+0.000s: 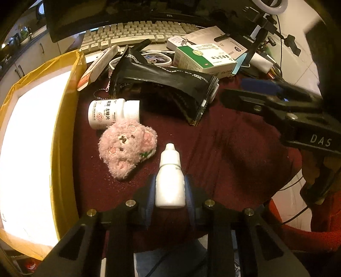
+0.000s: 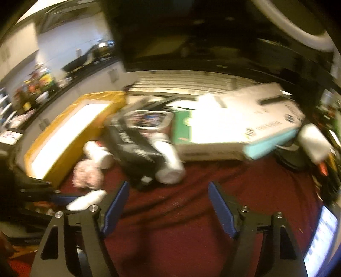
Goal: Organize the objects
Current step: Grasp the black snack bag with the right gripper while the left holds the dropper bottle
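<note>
Left gripper (image 1: 169, 187): clenched on the white dropper bottle (image 1: 169, 180), blue pads (image 1: 150, 191) pressed against both sides of the bottle body, cap pointing toward 12 o'clock. Bottle positioned over the dark red cloth on the surface (image 1: 223, 149).

Right gripper (image 2: 168, 204): released, jaws wide apart, nothing between the blue pads (image 2: 116, 204); only red cloth visible below. Right wrist view heavily blurred.

At 10 o'clock from the bottle, just beside it: pink plush toy (image 1: 127, 149), lying on the cloth. Touching the toy at its 11 o'clock edge: white pill bottle (image 1: 113, 114), lying on its side, cap toward 3 o'clock.

At 9 o'clock, along the left edge of the cloth: yellow box (image 1: 64, 119) with a bright white interior, open at the top.

At 12 o'clock, beyond the pill bottle: black foil pouch (image 1: 162, 85), crumpled. Behind it, at 1 o'clock: green-and-white medicine box (image 1: 204, 57), resting on papers. At 11 o'clock: long white-and-red carton (image 1: 96, 68), tilted.

Farthest, at 12 o'clock: keyboard (image 1: 136, 32), then a dark monitor (image 1: 127, 12).
</note>
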`<state>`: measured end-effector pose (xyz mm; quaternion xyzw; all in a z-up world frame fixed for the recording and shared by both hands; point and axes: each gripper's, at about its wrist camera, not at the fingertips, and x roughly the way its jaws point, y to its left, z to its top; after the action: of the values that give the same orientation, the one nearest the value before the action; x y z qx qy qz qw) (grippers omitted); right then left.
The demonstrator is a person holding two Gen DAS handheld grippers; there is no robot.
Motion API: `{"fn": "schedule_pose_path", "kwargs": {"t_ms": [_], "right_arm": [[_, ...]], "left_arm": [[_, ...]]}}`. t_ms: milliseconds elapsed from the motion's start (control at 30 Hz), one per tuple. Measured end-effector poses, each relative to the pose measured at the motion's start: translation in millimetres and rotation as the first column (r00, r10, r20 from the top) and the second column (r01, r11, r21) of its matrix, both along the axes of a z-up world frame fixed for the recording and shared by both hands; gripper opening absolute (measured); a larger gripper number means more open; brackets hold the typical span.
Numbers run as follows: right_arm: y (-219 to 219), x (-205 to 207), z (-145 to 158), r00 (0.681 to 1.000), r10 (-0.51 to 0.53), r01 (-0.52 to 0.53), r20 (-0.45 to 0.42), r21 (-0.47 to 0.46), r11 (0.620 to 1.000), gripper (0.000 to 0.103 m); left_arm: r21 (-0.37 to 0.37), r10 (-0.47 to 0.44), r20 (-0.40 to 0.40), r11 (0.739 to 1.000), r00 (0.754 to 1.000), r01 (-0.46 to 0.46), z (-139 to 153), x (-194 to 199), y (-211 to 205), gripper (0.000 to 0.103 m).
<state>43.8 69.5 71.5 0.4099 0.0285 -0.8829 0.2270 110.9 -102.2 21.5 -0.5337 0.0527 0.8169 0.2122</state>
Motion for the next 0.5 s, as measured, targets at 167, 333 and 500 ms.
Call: {"fn": "schedule_pose_path", "kwargs": {"t_ms": [167, 333, 500], "right_arm": [[-43, -16, 0, 0.993, 0.114, -0.112, -0.021, 0.075, 0.991, 0.077], [-60, -34, -8, 0.992, 0.124, -0.121, -0.012, 0.149, 0.981, 0.074], [-64, -40, -15, 0.991, 0.132, -0.13, 0.0, 0.162, 0.978, 0.046]], "left_arm": [[0.02, 0.008, 0.004, 1.0, 1.0, -0.008, 0, 2, -5, 0.026], [0.019, 0.007, 0.003, 1.0, 1.0, -0.007, -1, 7, -7, 0.026], [0.028, 0.008, -0.002, 1.0, 1.0, -0.008, -1, 7, -8, 0.026]]}}
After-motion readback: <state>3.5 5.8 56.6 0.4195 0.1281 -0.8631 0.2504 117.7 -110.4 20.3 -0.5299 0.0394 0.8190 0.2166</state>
